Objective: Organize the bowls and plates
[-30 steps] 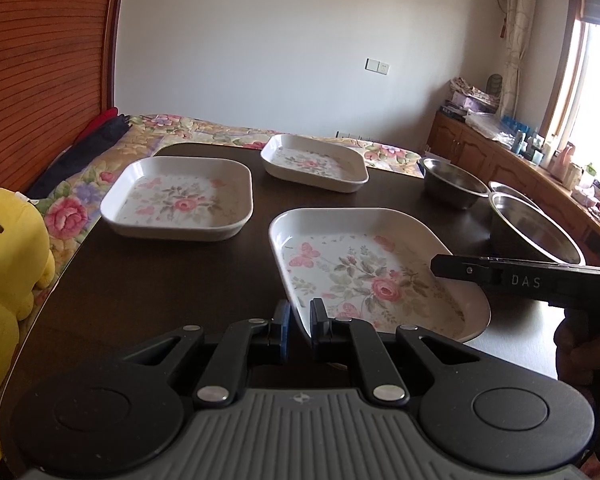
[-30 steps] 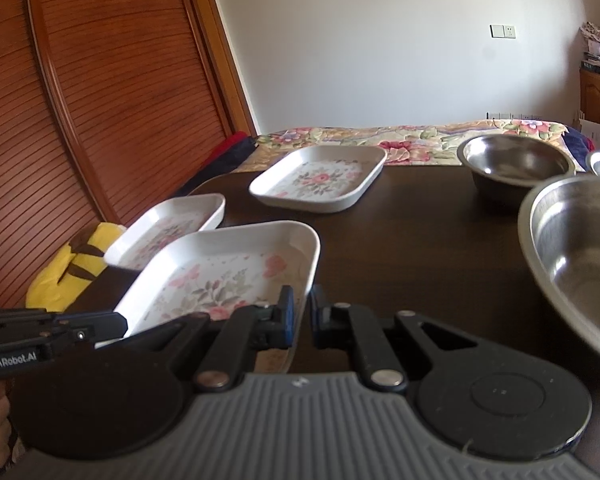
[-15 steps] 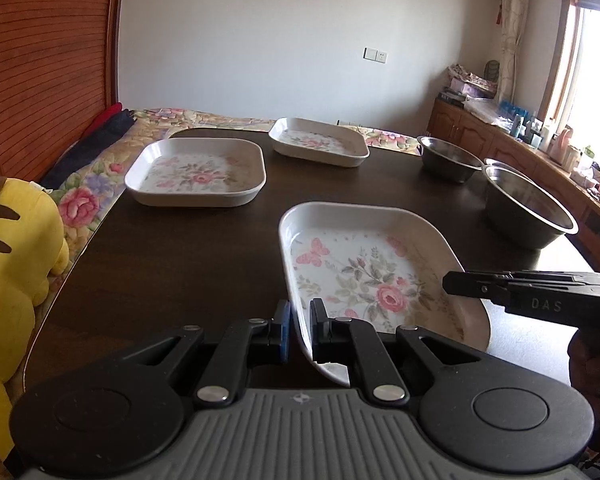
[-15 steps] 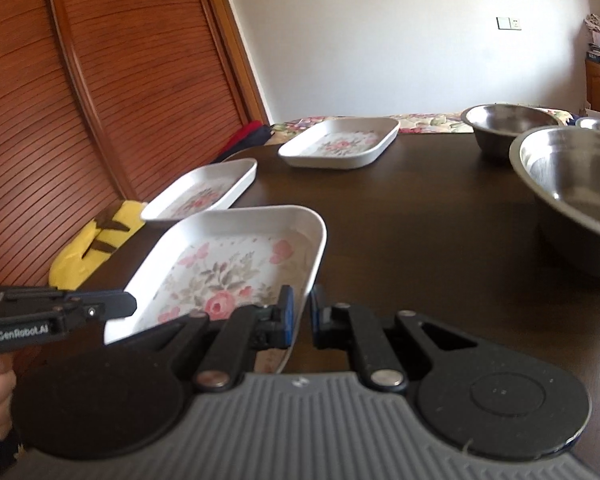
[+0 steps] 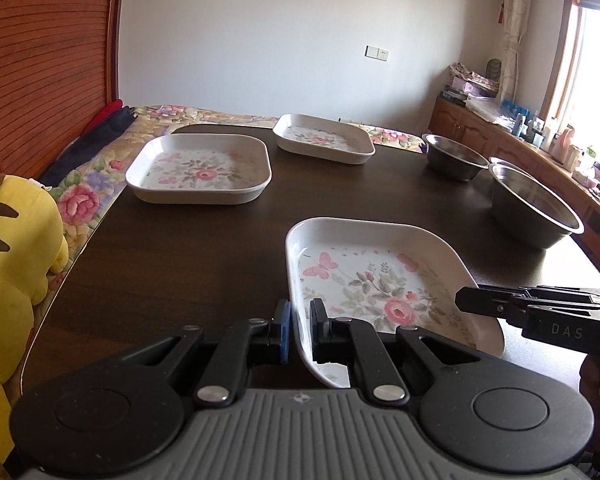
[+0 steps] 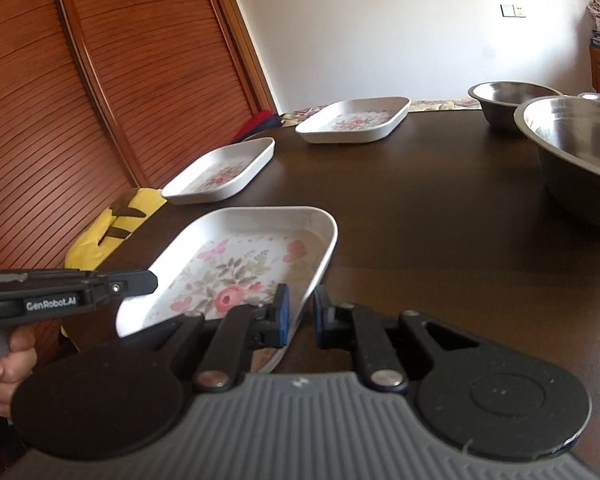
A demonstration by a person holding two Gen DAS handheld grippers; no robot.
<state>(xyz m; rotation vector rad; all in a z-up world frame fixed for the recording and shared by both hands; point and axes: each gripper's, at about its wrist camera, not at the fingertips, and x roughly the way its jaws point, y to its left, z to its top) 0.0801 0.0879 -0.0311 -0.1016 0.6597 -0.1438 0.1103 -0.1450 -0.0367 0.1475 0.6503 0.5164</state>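
A white floral plate (image 5: pixel 380 280) lies at the near edge of the dark table (image 5: pixel 204 252); it also shows in the right wrist view (image 6: pixel 236 268). My left gripper (image 5: pixel 299 328) straddles its left rim, jaws slightly apart. My right gripper (image 6: pixel 300 312) straddles its right rim, jaws slightly apart too. Two more floral plates sit farther back, one on the left (image 5: pixel 200 168) and one behind it (image 5: pixel 324 138). A large steel bowl (image 5: pixel 536 208) and a smaller one (image 5: pixel 454 156) stand on the right.
A yellow plush toy (image 5: pixel 16 264) lies off the table's left edge. A flowered bedspread (image 5: pixel 100 184) lies beyond. A wooden slatted panel (image 6: pixel 80 80) rises on the left. A cluttered cabinet (image 5: pixel 540 148) runs under the window.
The held plate came down and toward the near table edge. Both grippers' jaws have parted slightly from its rims.
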